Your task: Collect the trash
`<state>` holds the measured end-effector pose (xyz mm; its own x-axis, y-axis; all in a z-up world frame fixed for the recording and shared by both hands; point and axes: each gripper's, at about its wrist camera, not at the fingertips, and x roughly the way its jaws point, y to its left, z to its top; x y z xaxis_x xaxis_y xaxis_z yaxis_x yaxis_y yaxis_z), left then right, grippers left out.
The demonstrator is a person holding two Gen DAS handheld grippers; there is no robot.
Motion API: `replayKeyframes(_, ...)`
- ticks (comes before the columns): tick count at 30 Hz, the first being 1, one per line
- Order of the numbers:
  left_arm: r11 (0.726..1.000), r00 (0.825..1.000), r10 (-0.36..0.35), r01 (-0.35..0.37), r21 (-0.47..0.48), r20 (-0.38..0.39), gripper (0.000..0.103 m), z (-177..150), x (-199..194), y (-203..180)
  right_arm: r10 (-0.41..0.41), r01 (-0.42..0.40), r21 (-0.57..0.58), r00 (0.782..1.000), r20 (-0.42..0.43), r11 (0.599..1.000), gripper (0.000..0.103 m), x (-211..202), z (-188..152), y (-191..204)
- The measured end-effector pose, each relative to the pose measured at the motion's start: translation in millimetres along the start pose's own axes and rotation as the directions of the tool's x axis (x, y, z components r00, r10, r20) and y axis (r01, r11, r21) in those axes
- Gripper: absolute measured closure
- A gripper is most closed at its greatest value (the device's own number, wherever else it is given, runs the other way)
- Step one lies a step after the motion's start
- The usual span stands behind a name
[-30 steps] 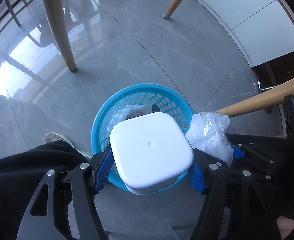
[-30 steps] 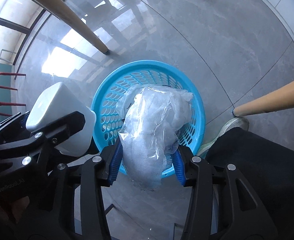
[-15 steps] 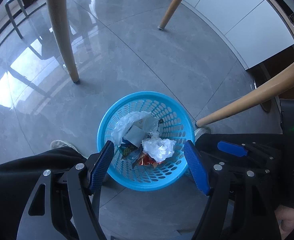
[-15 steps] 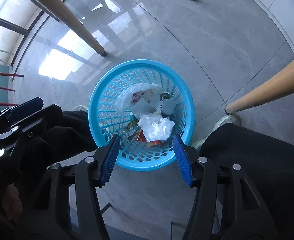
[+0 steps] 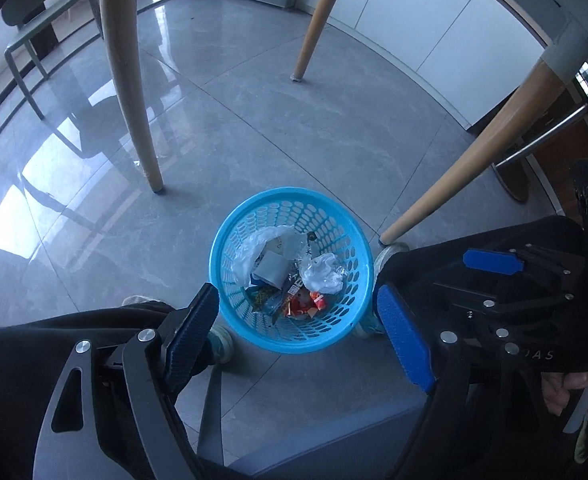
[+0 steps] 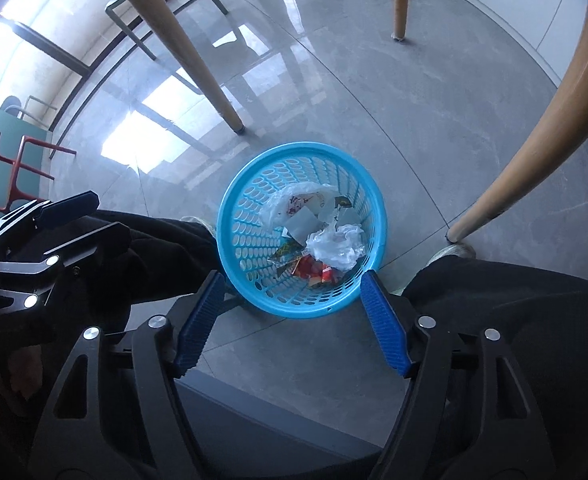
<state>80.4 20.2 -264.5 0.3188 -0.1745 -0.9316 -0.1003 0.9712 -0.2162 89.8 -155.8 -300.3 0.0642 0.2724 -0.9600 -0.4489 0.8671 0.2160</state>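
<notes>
A blue perforated trash basket [image 5: 346, 236] stands on the grey tile floor, also in the right wrist view [image 6: 238, 216]. It holds a crumpled clear plastic bag [image 5: 320, 276] [image 6: 338, 246], a white container piece [image 5: 271, 269] and colourful wrappers [image 6: 314, 270]. My left gripper [image 5: 294, 332] is open and empty, high above the basket's near rim. My right gripper [image 6: 294, 316] is open and empty, also high above the near rim. The right gripper shows at the right of the left wrist view [image 5: 494, 264].
Wooden table legs [image 5: 128, 76] [image 5: 470, 164] [image 6: 534, 136] stand around the basket. The person's black-trousered legs [image 5: 54, 332] [image 6: 514, 292] flank it. Chairs stand at the far left [image 5: 34, 28] [image 6: 18, 168]. White cabinets [image 5: 454, 40] line the far wall.
Both grippers have opened and let go: the white container and the plastic bag now lie in the basket. Both grippers have risen higher above it.
</notes>
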Motion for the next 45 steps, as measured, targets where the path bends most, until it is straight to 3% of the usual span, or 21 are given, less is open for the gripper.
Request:
replayKeyframes(4,1.0,1.0,0.004,-0.004,0.009,0.03,0.01,-14.1,-13.8,1.7,-0.011,0.012,-0.035,0.999,0.04,0.999,0.014,-21.0,-11.7,6.4)
replayKeyframes(7,1.0,0.999,0.001,-0.001,-0.006,0.049,0.006,-16.5,-18.5,3.9,-0.011,0.014,-0.043,0.998,0.054,0.999,0.009,-26.9,-16.9,7.5)
replayKeyframes(45,0.999,0.998,-0.051,0.052,-0.009,0.024,0.006,-22.6,-15.5,5.3,0.049,-0.049,-0.014,0.999,0.009,0.999,0.009,-14.3,-19.7,2.0)
